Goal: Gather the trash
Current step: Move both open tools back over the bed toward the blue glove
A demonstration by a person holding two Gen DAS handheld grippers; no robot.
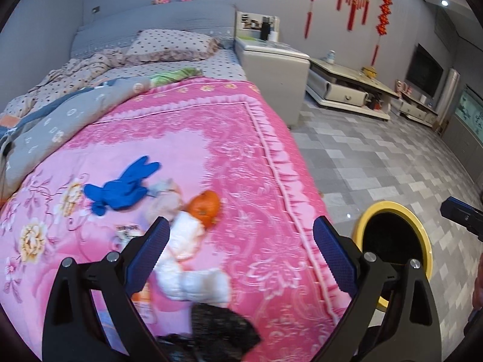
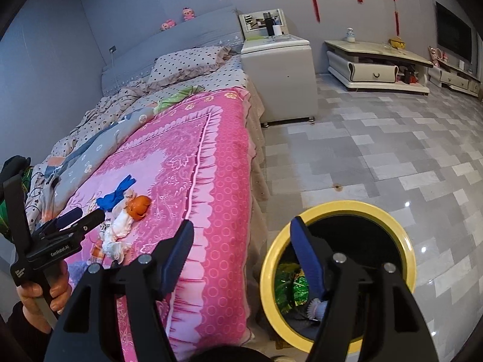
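Crumpled white tissue (image 1: 187, 259) on quilted pink blanket (image 1: 247, 157), both grippers wide open, empty.

Grey walls (image 1: 45, 15) and a tiled grey floor (image 2: 377, 150) surround a bed (image 1: 181, 138) beside a white nightstand (image 2: 280, 72).

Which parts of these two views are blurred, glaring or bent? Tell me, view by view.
Left wrist: white crumpled tissue and black bag near the lens smear with blur; a ceiling light flares. Right wrist: sharper; glossy floor tiles show small glints; fisheye bows the pink blanket edge and walls.
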